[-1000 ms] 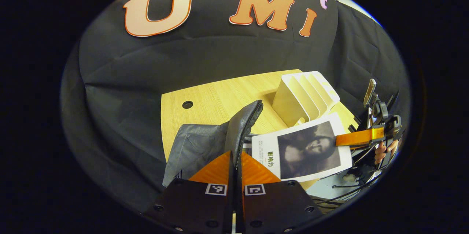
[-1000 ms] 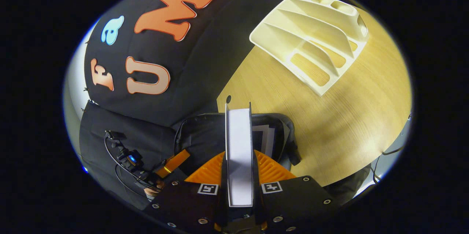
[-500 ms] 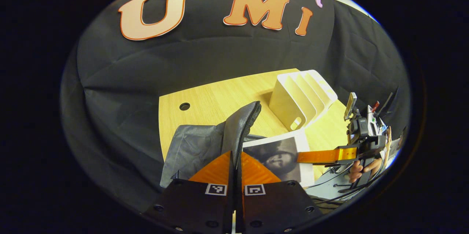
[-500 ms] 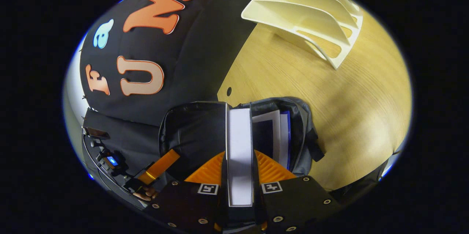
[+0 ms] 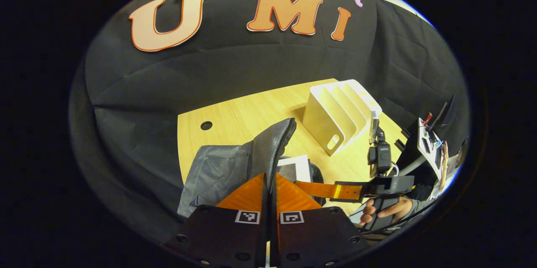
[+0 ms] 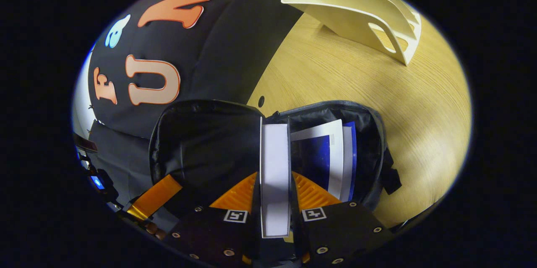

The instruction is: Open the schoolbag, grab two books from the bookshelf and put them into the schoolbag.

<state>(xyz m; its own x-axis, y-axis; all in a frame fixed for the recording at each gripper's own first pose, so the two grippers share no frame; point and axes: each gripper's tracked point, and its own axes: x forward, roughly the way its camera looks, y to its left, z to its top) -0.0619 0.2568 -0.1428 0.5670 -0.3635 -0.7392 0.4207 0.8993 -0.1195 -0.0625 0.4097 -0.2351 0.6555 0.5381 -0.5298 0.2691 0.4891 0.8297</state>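
Booth draped in black cloth; light wooden table [image 6: 377, 87] at centre. A white bookshelf [image 5: 340, 113] stands on the table with its slots bare, well apart from the schoolbag [image 6: 209, 142].

The schoolbag lies near the table's front edge, mouth open. One book [image 6: 331, 154] with a blue cover already sits inside, against the right wall of the bag.

The right gripper [image 6: 275, 184] pinches the second book [image 6: 275, 175] by its edge, both fingers pressed on it, with the book's far end already inside the bag's mouth, just left of the first book. In the left gripper view that book's white corner [image 5: 295, 167] shows above the bag's rim.

The left gripper [image 5: 268, 184] has its fingers pressed together on the bag's raised flap [image 5: 275, 146], holding the mouth open.

Step in hand, by judgement: loading the second book, the last step. Next move likely calls for pushing the book down beside the first one, then spreading the right fingers to release. The flap should be kept up until the book is seated.
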